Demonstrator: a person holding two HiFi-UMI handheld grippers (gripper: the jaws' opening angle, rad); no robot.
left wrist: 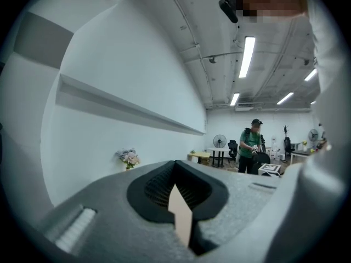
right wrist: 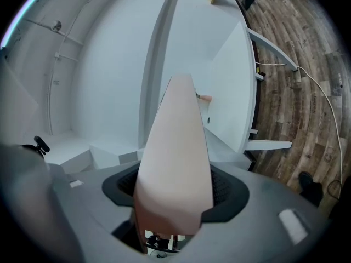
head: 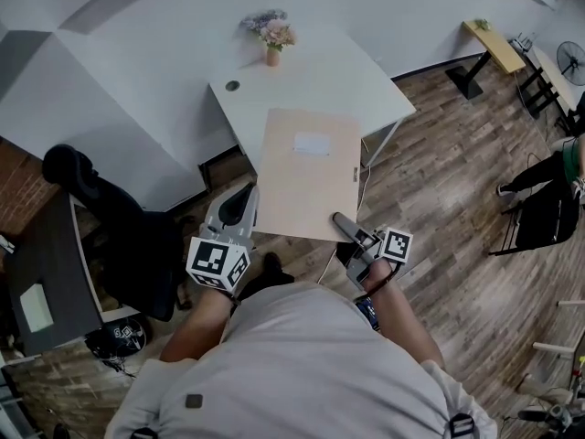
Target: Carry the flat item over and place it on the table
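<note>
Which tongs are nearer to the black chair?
Left. The left tongs grip the board on the side next to the chair; the right tongs grip its opposite side, farther away.

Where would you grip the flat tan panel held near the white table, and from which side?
Grip the flat panel at its near edge, one corner each, coming from the carrier's side. It is thin, wide and nearly level, so only an edge fits between jaws; the left gripper and right gripper clamp it so.
</note>
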